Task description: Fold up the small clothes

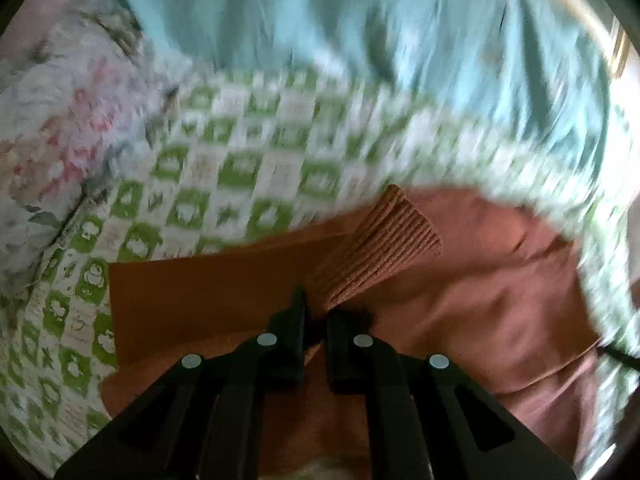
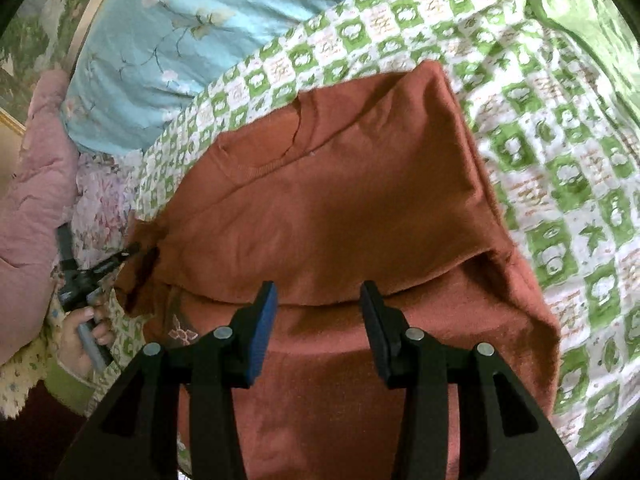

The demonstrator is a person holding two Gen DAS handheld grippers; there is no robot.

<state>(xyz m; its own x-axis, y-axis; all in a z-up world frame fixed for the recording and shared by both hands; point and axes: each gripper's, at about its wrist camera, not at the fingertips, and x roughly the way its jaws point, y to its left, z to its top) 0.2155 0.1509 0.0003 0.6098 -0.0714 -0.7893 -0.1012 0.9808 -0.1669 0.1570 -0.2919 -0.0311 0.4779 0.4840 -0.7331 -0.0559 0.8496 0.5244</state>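
A rust-brown sweatshirt (image 2: 340, 208) lies on a bed, spread over a green-and-white checked sheet (image 2: 560, 208). It is partly folded, neckline facing away, with one side turned in to give a straight edge on the right and a layer doubled across its lower half, likely so the body forms a neat rectangle.

The left tool (image 1: 316, 320) has its jaws nearly together, pinching a sleeve just behind its ribbed cuff (image 1: 376, 248). The cuff stands up from the cloth, which suggests the sleeve is being carried inward across the body.

The right tool (image 2: 318, 316) hovers over the lower fold with its jaws wide apart, holding nothing, perhaps ready to pin or take the fabric there.

Beyond the sweatshirt sit a pale blue quilt (image 2: 168, 40) with a blossom print and a pink padded cover (image 2: 36, 184). The left view is blurred, so finer detail there is unclear.
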